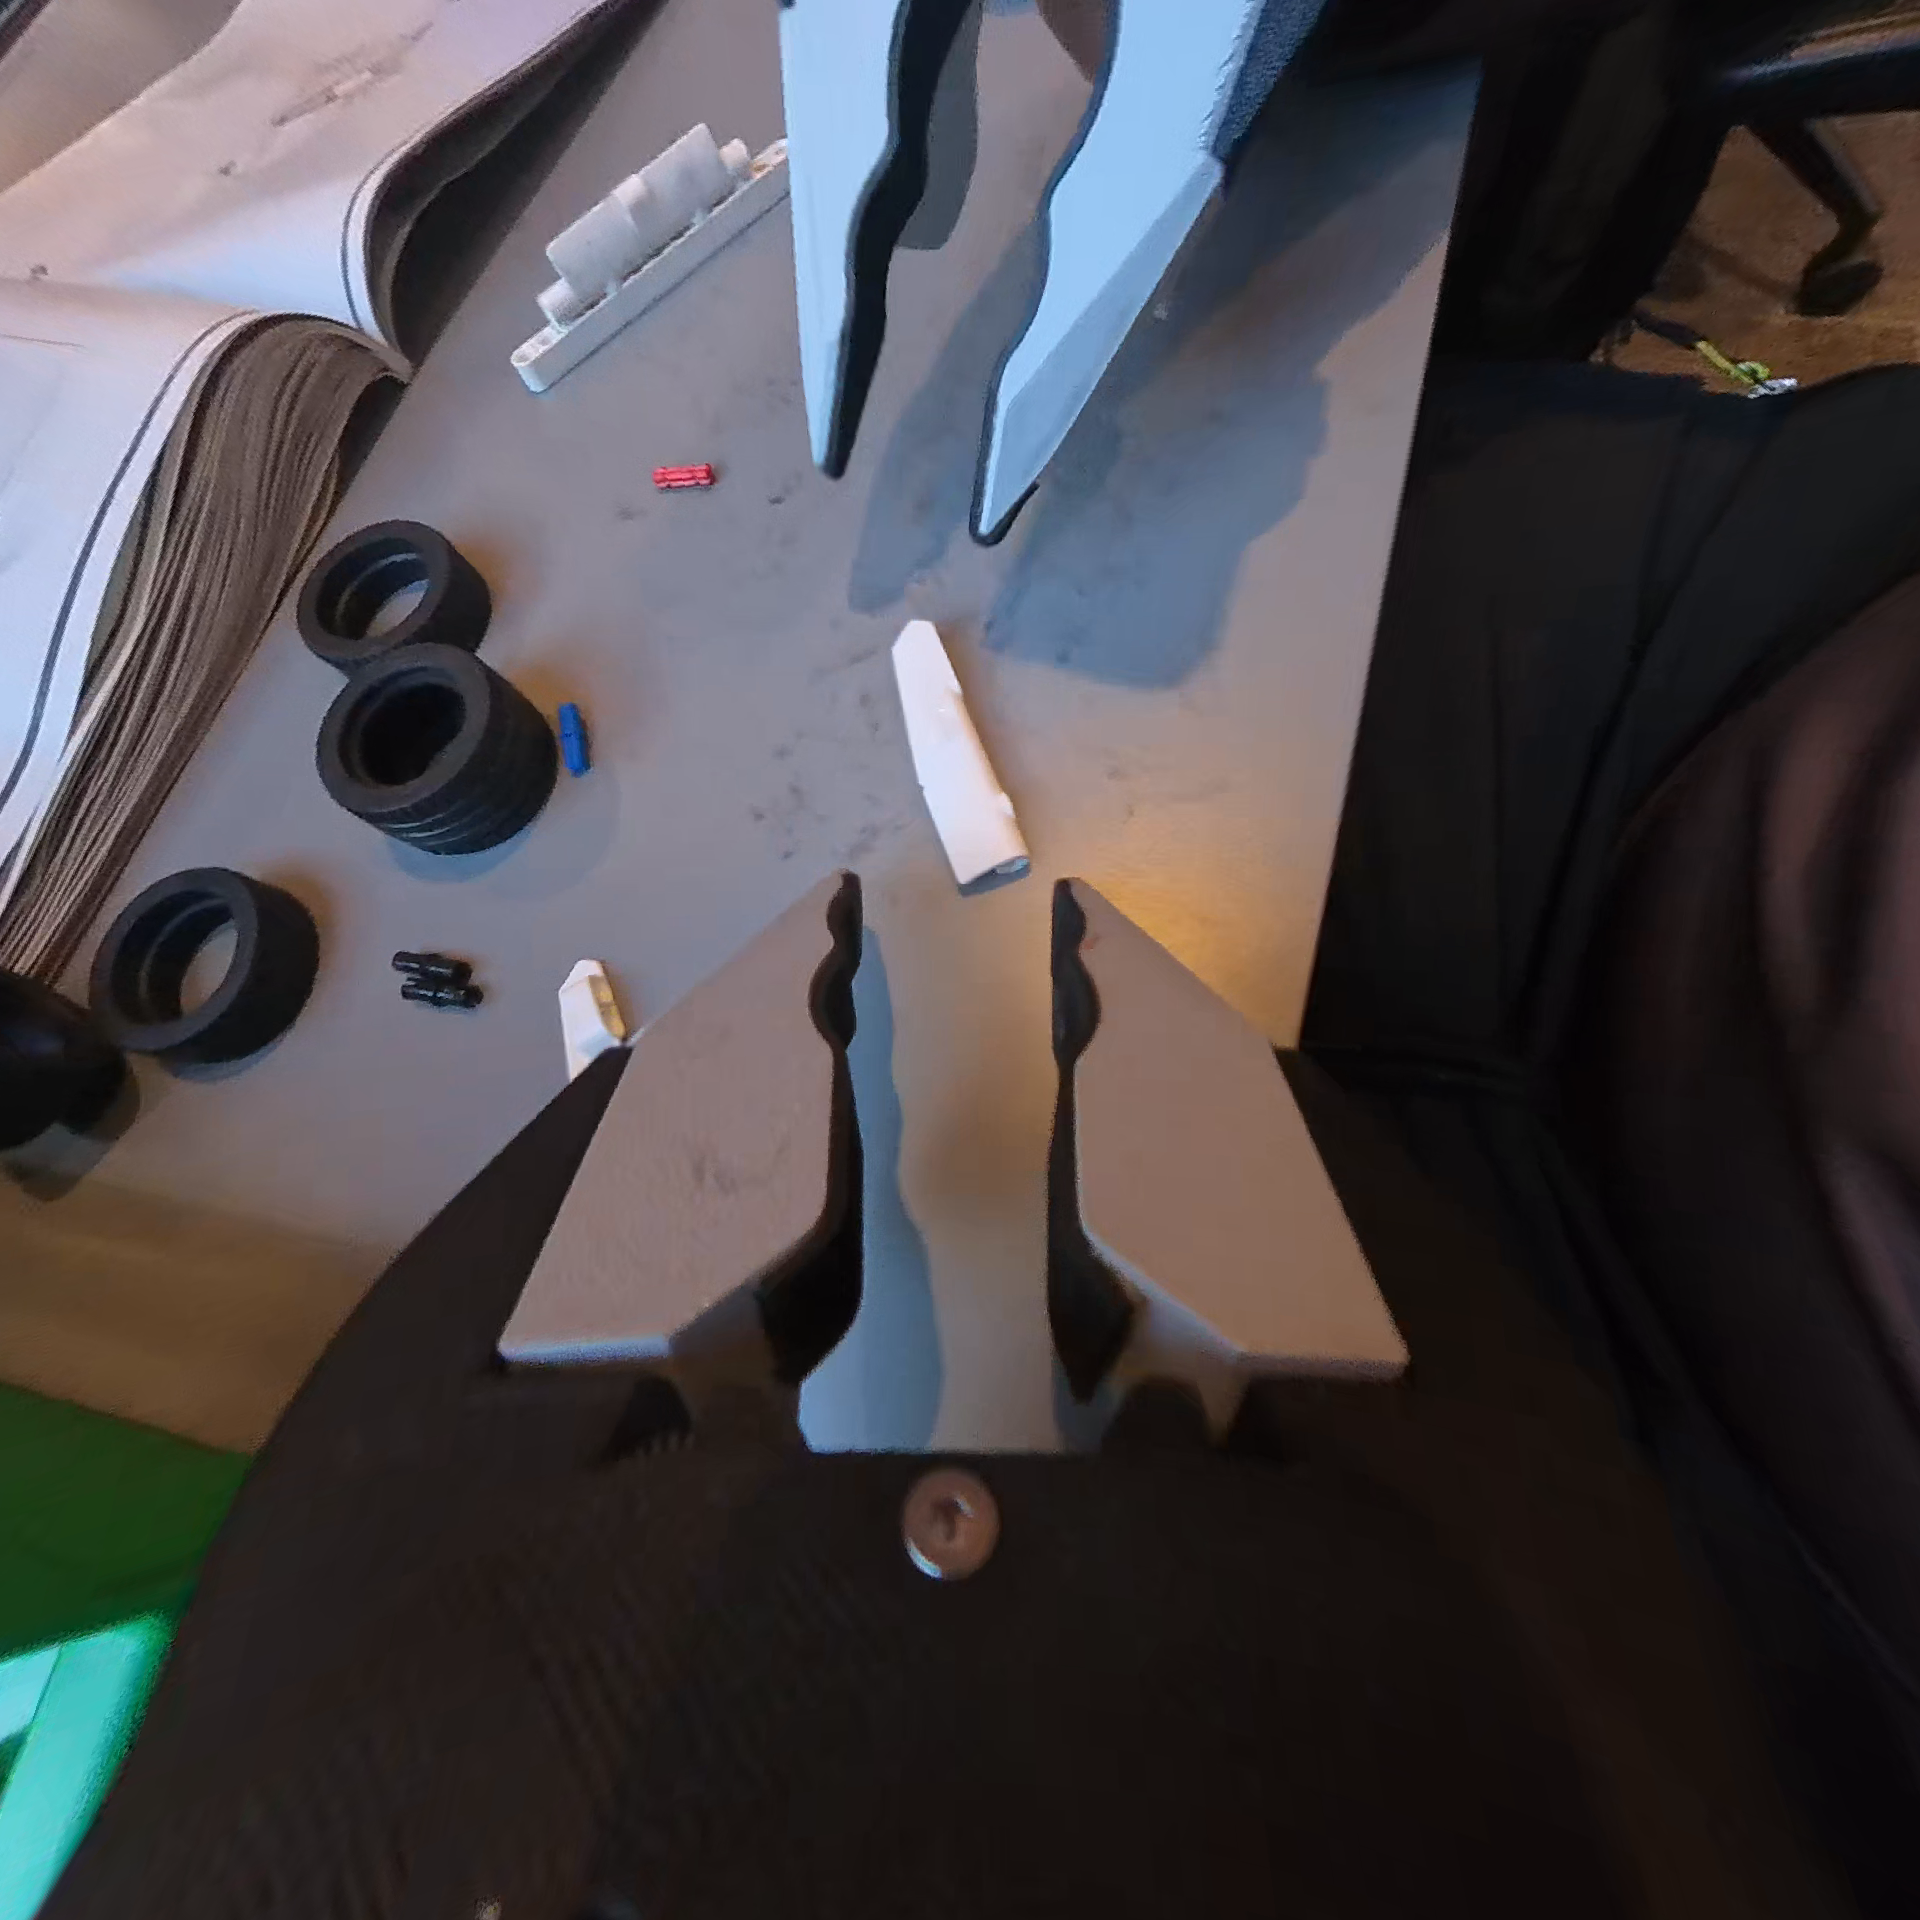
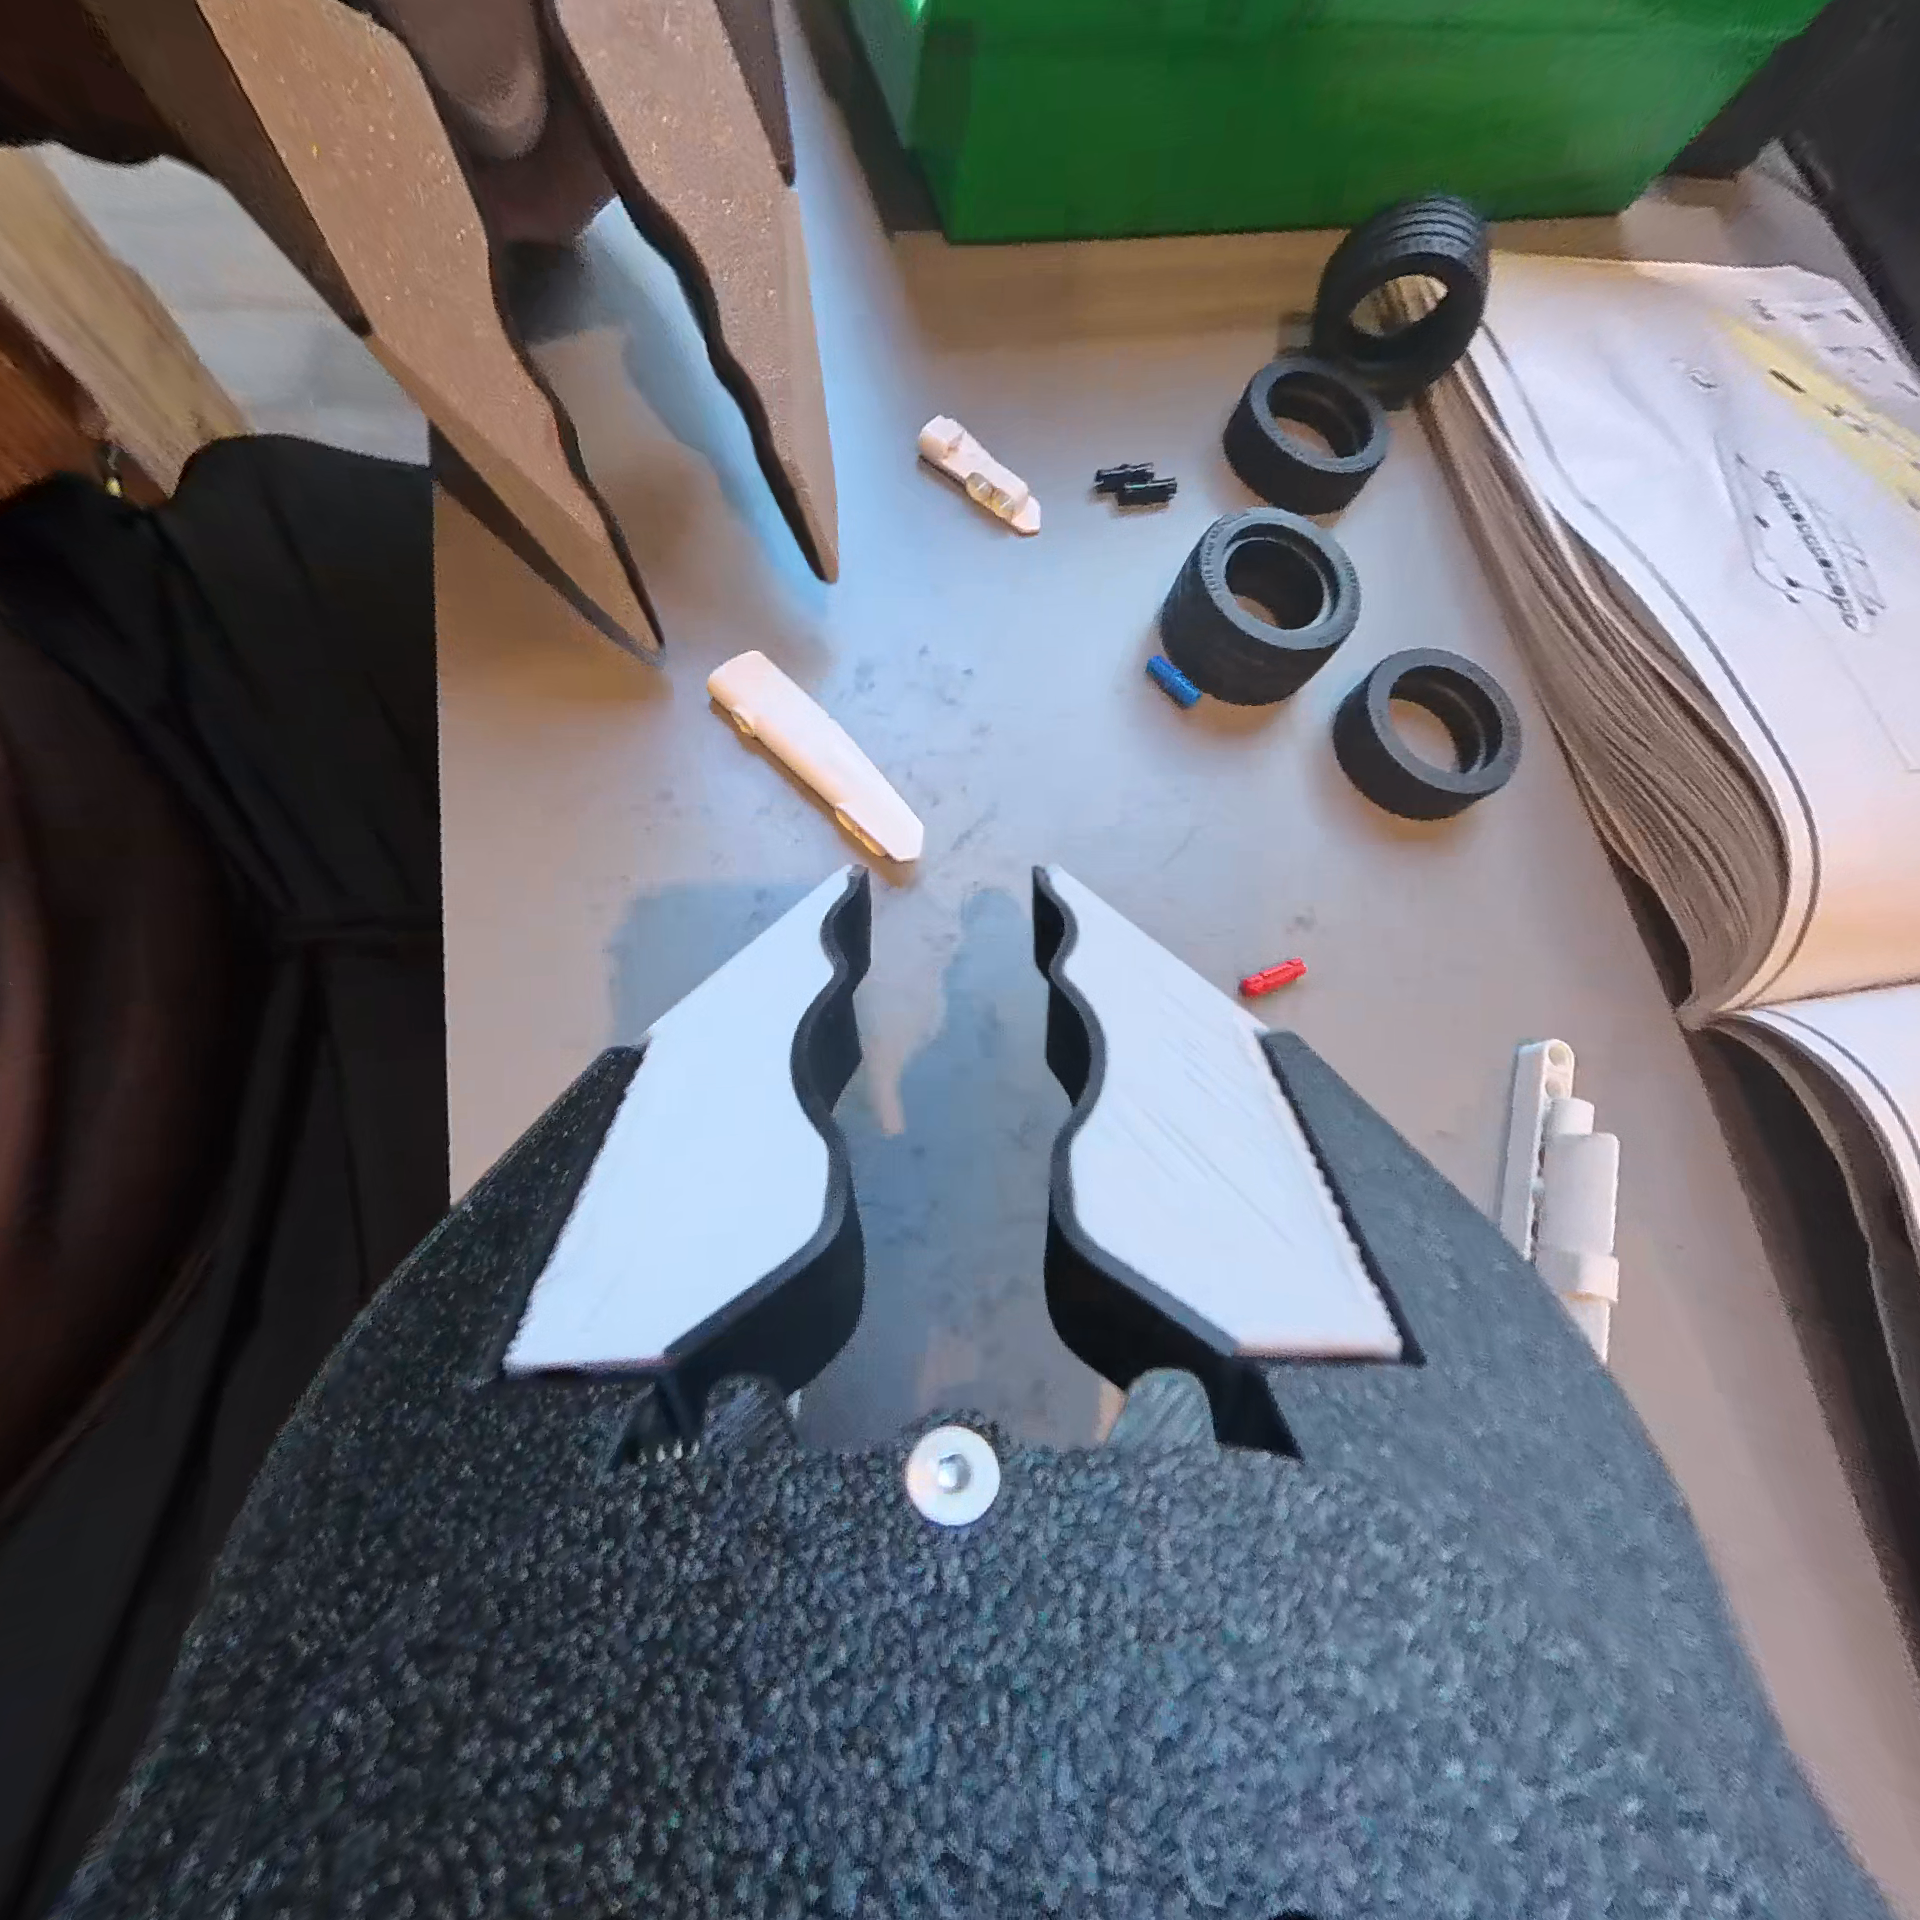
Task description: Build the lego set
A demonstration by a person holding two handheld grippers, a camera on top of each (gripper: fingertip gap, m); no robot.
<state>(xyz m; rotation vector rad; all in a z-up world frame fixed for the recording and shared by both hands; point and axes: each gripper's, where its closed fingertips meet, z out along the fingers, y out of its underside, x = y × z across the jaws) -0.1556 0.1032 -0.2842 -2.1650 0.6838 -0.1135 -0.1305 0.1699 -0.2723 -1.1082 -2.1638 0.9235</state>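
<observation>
Though its print is unreadable, open instruction booklet [image 2: 1714, 582] (diagrams only) beside tyres [image 2: 1262, 613].

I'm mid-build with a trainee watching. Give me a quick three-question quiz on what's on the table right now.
1. True or false: the left gripper and the right gripper are both open and hold nothing.
2. Which small piece lies right beside the ribbed tyre? A) red pin B) blue pin C) black pins
3. Fill in: the long white panel lies flat on the table between the two ______.

Key
1. True: both show a bare gap between the fingers.
2. B: the blue pin lies at its base; the red pin and the black pins lie apart from it.
3. grippers.
</observation>
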